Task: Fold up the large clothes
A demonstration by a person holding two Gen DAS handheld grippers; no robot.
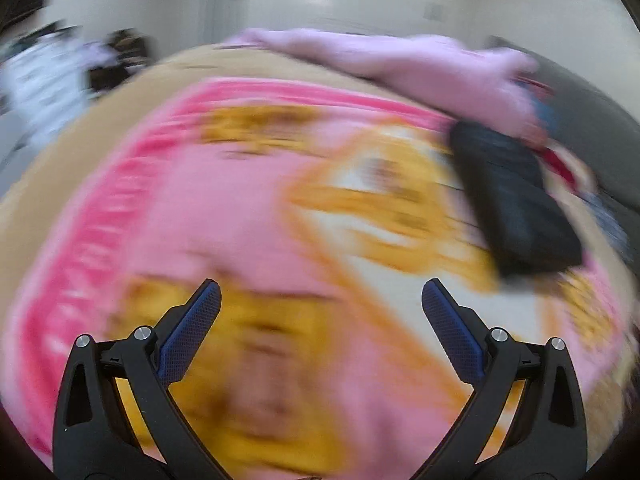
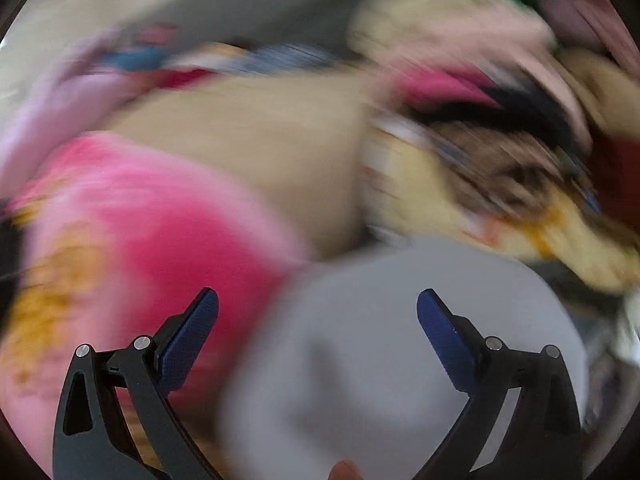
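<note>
A large pink cloth with orange and white print and a darker pink border lies spread over a tan surface. It fills most of the blurred left wrist view. My left gripper is open and empty above it. The dark body of the other gripper shows at the right. In the right wrist view the same pink cloth is at the left and a pale grey garment lies under my right gripper, which is open and empty.
A lilac garment lies along the far edge of the tan surface. A heap of mixed clothes, cream, pink, black and green, is piled at the right of the right wrist view. Both views are motion-blurred.
</note>
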